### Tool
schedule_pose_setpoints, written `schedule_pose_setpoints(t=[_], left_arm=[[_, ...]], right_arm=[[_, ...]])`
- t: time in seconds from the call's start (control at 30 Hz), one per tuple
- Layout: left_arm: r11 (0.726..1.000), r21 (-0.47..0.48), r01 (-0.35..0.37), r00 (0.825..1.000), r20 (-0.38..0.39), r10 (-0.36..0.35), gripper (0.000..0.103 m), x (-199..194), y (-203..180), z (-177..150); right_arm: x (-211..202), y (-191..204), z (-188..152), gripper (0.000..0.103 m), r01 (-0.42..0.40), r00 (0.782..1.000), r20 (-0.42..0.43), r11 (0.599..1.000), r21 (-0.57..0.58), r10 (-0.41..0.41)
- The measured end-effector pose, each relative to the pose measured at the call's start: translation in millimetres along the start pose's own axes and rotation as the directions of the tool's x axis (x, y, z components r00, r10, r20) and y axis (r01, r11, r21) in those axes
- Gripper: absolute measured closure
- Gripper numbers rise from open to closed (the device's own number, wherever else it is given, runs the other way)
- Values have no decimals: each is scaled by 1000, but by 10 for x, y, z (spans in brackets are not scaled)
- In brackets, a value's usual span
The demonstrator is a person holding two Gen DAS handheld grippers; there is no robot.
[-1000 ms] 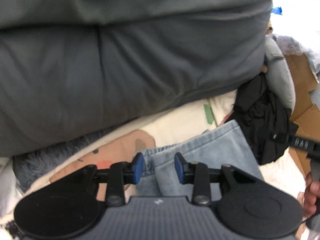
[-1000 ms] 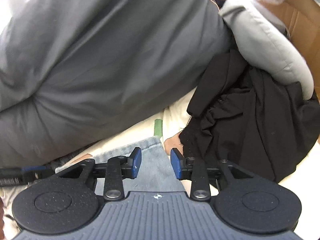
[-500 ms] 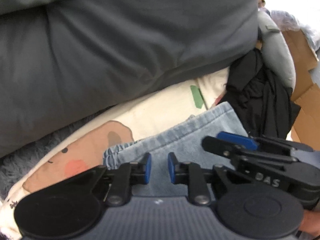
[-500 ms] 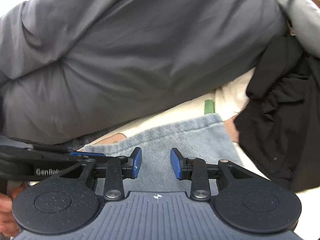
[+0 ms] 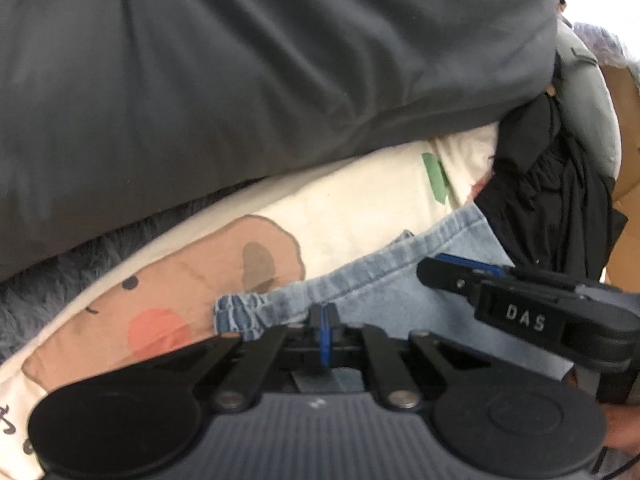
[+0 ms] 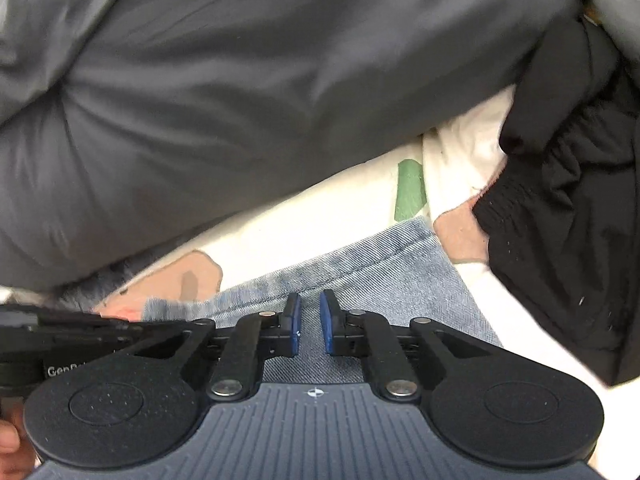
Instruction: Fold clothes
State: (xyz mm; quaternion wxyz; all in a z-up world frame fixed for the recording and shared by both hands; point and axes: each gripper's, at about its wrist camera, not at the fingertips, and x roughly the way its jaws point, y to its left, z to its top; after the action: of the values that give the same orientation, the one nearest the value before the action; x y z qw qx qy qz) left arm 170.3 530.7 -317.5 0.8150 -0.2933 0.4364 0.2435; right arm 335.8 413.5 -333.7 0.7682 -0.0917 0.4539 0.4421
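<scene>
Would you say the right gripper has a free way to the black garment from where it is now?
Probably yes: the right gripper, its jaws closing over the denim garment, has only bare printed sheet between it and the black garment.

A: What does the left tool look like?
B: Black linkage arms, silver pivot screws, blue pads, ribbed grey body.
A: And the right tool?
B: Identical; white "DAS" lettering at three o'clock.

Bedroom in a home; bed with grey duvet, cartoon-print sheet, fluffy blanket; loose black garment; cardboard box beside it.
</scene>
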Motion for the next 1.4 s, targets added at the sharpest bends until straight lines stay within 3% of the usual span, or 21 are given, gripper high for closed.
schedule_pose_setpoints(t=[0.13,0.27,0.4,0.53,0.7,0.93,1.0,1.07,1.13,1.27,1.37,1.4], left_arm=[[1000,14,-27,1000,7,26,100,-218,-82,49],[998,50,-41,999,36,39,94,-486,-152,-1],[997,77,-28,999,44,25,92,-646,-262,-57],[993,115,9,999,51,-15,82,-717,-434,-92],[985,163,51,998,28,-56,81,-566,-691,-164],[972,220,81,996,5,-84,82,-327,-965,-255],[969,238,64,998,-13,-62,82,-197,-992,-279],[965,260,37,999,-34,-29,87,-41,-996,-302],[967,255,28,999,-48,-16,99,73,-943,-278],[975,220,34,997,-70,-19,100,62,-909,-218],[972,234,17,997,-72,-1,98,-36,-930,-229],[973,231,14,997,-72,3,86,-89,-907,-232]], right_arm=[[-299,-195,104,82,-112,994,11,987,119,112],[-823,-375,-16,70,-99,993,76,989,105,92],[-1232,-554,-188,68,-78,993,96,992,102,68],[-1525,-659,-417,68,-37,996,83,997,63,31],[-1567,-739,-811,68,17,1000,23,1000,26,-17],[-1375,-953,-1295,69,65,997,-42,994,86,-62],[-1399,-972,-1361,69,70,997,-38,993,98,-66],[-1462,-1010,-1423,69,74,997,-39,987,145,-69],[-1529,-1033,-1499,69,86,996,-52,980,182,-78],[-1802,-1033,-1693,69,95,995,-58,980,176,-86],[-2190,-1093,-1768,63,57,996,46,963,263,-72],[-2300,-1101,-1780,61,57,994,72,955,290,-81]])
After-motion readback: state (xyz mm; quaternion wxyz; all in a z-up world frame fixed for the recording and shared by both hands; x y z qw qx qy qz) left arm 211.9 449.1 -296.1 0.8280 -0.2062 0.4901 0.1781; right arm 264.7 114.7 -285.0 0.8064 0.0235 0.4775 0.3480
